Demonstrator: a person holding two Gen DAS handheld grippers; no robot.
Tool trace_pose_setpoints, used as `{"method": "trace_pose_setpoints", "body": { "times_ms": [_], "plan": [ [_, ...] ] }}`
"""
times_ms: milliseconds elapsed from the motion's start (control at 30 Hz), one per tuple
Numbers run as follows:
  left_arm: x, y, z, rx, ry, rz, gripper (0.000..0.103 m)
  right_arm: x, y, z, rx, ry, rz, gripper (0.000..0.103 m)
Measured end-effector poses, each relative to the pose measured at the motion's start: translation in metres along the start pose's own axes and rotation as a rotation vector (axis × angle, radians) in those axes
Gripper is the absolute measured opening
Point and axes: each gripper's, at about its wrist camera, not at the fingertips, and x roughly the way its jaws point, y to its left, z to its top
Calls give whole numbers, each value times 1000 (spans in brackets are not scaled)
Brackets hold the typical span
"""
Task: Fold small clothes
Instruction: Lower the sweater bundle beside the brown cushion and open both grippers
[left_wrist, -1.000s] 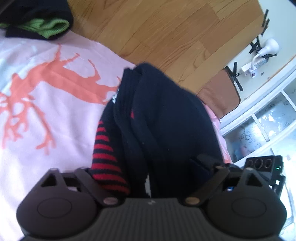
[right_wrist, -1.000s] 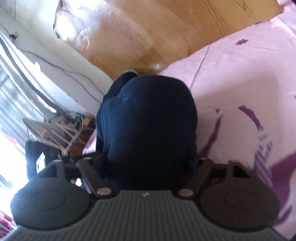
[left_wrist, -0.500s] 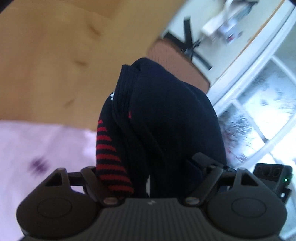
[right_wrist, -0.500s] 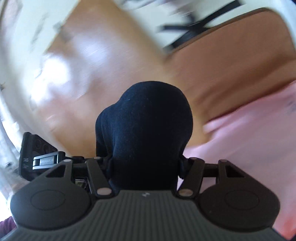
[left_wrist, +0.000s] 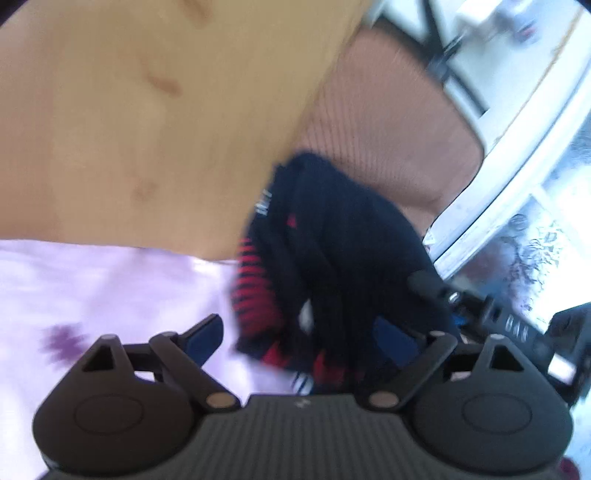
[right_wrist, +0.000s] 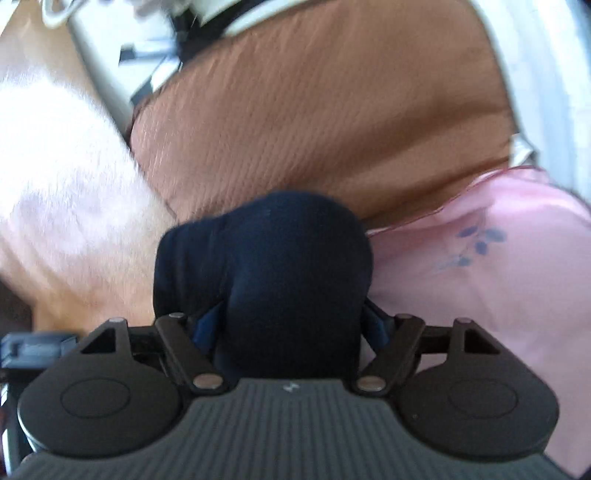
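A small dark navy garment with red stripes (left_wrist: 332, 251) hangs in front of my left gripper (left_wrist: 317, 314). The left jaws stand wide apart and the cloth sits loose between them, near the right finger. My right gripper (right_wrist: 291, 325) is shut on the plain navy end of the same garment (right_wrist: 280, 251), which bulges up between its jaws. Both views are blurred by motion. The fingertips are mostly hidden by cloth.
A pink bedsheet with purple prints (left_wrist: 92, 288) lies under the left gripper and also shows in the right wrist view (right_wrist: 480, 280). A brown ribbed cushion (right_wrist: 314, 110) lies ahead. Wooden floor (left_wrist: 147, 110) and a white window frame (left_wrist: 517, 166) lie beyond the bed edge.
My left gripper has opened and let the striped end go slack. Both grippers have swung toward the brown cushion at the bed's edge. The right gripper still holds the navy end.
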Motion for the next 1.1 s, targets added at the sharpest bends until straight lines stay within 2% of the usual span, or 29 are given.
{"method": "trace_pose_setpoints", "body": {
  "times_ms": [67, 167, 267, 333, 400, 467, 600, 700, 867, 1000, 1100],
  "plan": [
    [-41, 0, -19, 48, -58, 88, 98, -26, 8, -7, 9, -48, -40, 79],
    [-89, -2, -55, 139, -130, 246, 98, -65, 34, -28, -50, -52, -47, 83],
    [-129, -2, -95, 194, -186, 366, 101, -98, 70, -70, -146, -69, -47, 89],
    [-152, 7, -102, 186, -215, 418, 103, -116, 91, -99, -172, -100, -49, 93],
    [-169, 3, -117, 177, -239, 436, 103, -136, 104, -126, -120, -124, -39, 94],
    [-182, 1, -131, 177, -258, 452, 103, -150, 110, -148, -12, -122, -23, 94],
    [-203, -3, -149, 149, -278, 455, 103, -171, 118, -178, 136, -111, -98, 94],
    [-216, -4, -162, 143, -275, 427, 103, -184, 125, -196, 138, -148, -193, 94],
    [-218, -4, -173, 143, -210, 448, 103, -190, 131, -217, 136, -171, -341, 100],
    [-217, -1, -178, 160, -170, 476, 103, -185, 134, -224, 127, -168, -365, 103],
    [-218, 2, -181, 178, -177, 517, 103, -179, 139, -227, 101, -163, -370, 103]
  ]
}}
